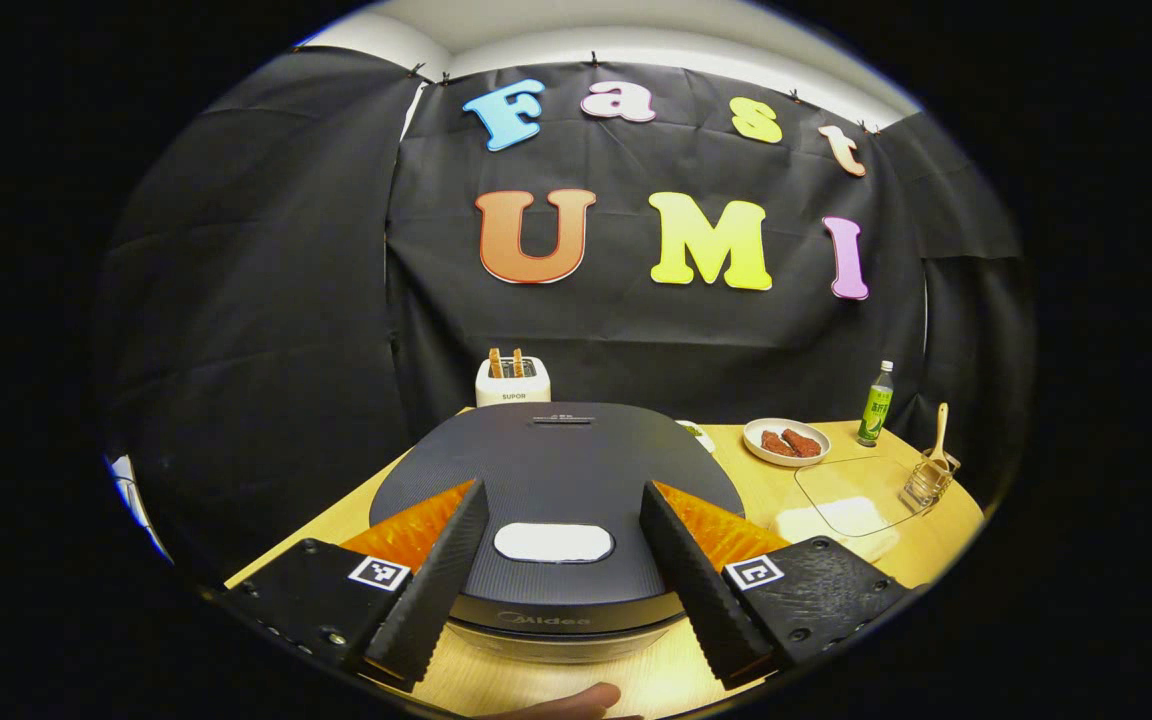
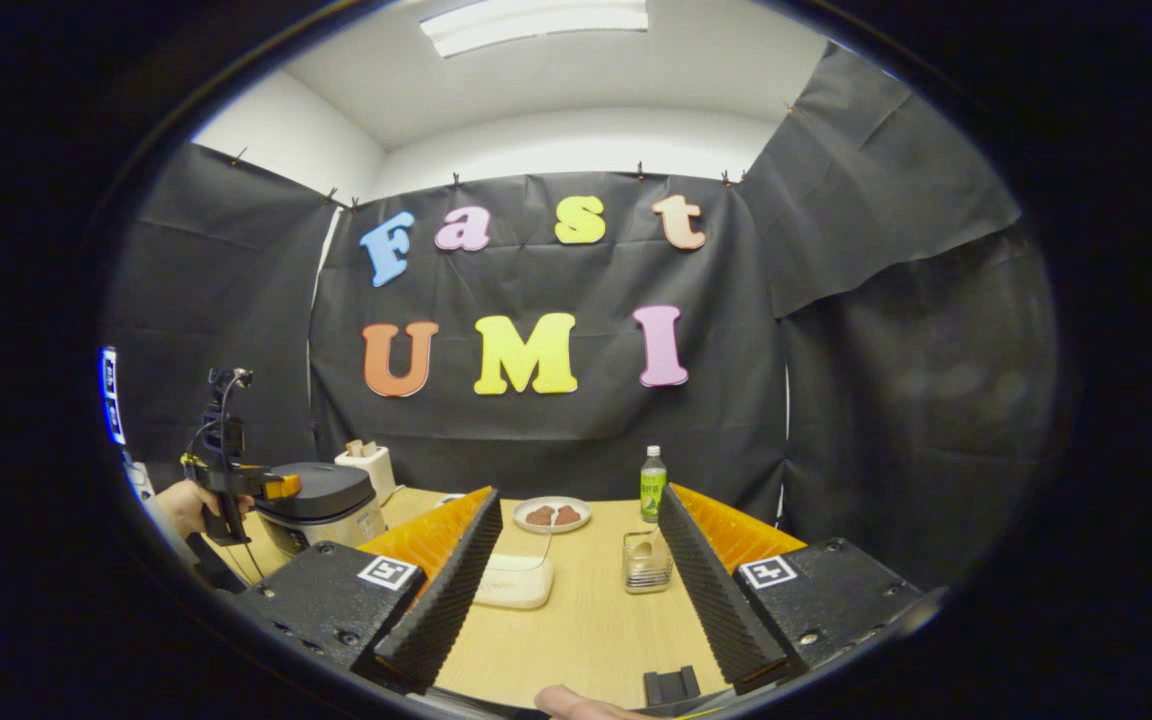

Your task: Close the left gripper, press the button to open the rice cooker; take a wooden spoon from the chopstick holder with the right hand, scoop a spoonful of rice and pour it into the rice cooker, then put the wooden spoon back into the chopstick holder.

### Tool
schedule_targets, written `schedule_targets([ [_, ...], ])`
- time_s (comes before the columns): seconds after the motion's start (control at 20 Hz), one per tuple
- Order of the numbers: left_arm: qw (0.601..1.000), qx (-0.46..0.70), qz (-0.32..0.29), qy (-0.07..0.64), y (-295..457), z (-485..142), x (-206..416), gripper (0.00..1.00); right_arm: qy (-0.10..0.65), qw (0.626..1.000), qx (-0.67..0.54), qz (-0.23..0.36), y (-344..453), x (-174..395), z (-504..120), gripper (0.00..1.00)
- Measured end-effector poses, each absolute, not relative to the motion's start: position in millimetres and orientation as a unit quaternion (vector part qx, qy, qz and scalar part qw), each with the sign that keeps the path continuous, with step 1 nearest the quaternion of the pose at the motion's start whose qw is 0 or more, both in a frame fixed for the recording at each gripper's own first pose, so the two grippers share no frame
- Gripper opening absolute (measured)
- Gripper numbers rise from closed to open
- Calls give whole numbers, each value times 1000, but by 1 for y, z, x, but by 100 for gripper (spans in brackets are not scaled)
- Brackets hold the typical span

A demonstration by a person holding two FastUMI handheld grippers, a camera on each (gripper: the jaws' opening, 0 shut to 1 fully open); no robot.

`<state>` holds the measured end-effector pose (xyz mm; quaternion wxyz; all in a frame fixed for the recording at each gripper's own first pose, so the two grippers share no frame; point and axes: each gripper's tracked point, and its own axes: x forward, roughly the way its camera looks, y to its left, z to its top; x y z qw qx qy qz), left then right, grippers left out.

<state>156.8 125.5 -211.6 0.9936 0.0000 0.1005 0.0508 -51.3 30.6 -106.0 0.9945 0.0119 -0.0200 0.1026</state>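
The dark rice cooker [image 1: 556, 460] stands closed right in front of my left gripper [image 1: 564, 488]. Its pale oval button [image 1: 553, 541] lies between the two spread fingers, so this gripper is open and holds nothing. A wooden spoon [image 1: 939, 425] stands upright in the clear chopstick holder [image 1: 929, 482] at the right. A clear box of rice [image 1: 841, 510] sits beside it. My right gripper [image 2: 580, 495] is open and empty above the table, with the chopstick holder [image 2: 647, 562] and rice box [image 2: 514, 580] ahead of it. At far left a hand holds the left gripper [image 2: 276, 488] over the rice cooker [image 2: 321, 508].
A white toaster [image 1: 513, 380] with two slices stands behind the cooker. A plate [image 1: 786, 441] of reddish pieces and a green bottle [image 1: 875, 403] sit at the back right of the wooden table [image 1: 746, 480]. Black cloth walls close the booth.
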Motion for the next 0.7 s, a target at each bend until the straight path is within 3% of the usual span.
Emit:
schedule_targets([
  [0.2, 995, -24, 41, 91, 123, -218, 154, 96, -23, 994, 7, 108, 33, -55, -105, 100],
  [0.35, 996, -17, 39, 77, 123, -219, 154, 100, -23, 994, 8, 109, 33, -55, -105, 100],
  [0.4, 997, -7, 38, 73, 121, -218, 155, 96, -21, 994, 7, 109, 33, -54, -106, 100],
  [0.7, 992, 16, 60, 106, 120, -208, 144, 94, -16, 994, 17, 104, 28, -48, -110, 100],
])
